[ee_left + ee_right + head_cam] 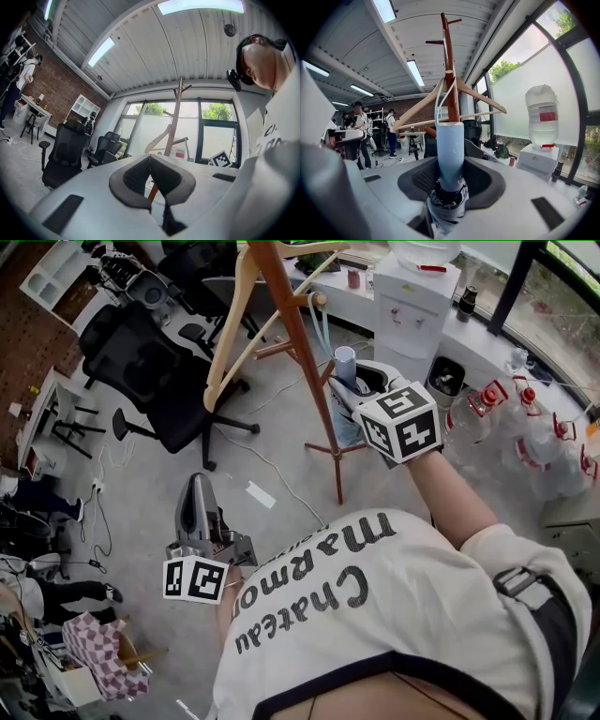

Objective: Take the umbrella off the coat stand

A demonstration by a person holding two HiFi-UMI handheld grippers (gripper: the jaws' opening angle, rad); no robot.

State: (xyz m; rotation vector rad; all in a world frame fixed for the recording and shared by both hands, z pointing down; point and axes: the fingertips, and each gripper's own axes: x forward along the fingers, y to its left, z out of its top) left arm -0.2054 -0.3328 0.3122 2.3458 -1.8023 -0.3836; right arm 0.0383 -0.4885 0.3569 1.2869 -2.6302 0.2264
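The umbrella's pale blue handle [450, 145] stands upright between the pads of my right gripper [451, 165], which is shut on it; dark folded fabric [446, 206] bunches below. A white strap [439, 101] loops from the handle up to a peg of the brown wooden coat stand [449, 61]. From the head view, the right gripper [361, 381] holds the handle [345, 359] just right of the stand's pole [292, 329]. My left gripper [197, 488] hangs lower left, away from the stand, jaws shut and empty [150, 158].
A wooden hanger [228, 329] hangs on the stand. A black office chair [155, 381] stands left of it, a white water dispenser [412, 301] and a bin [443, 381] behind, water bottles [530, 432] at right. People stand far left [358, 126].
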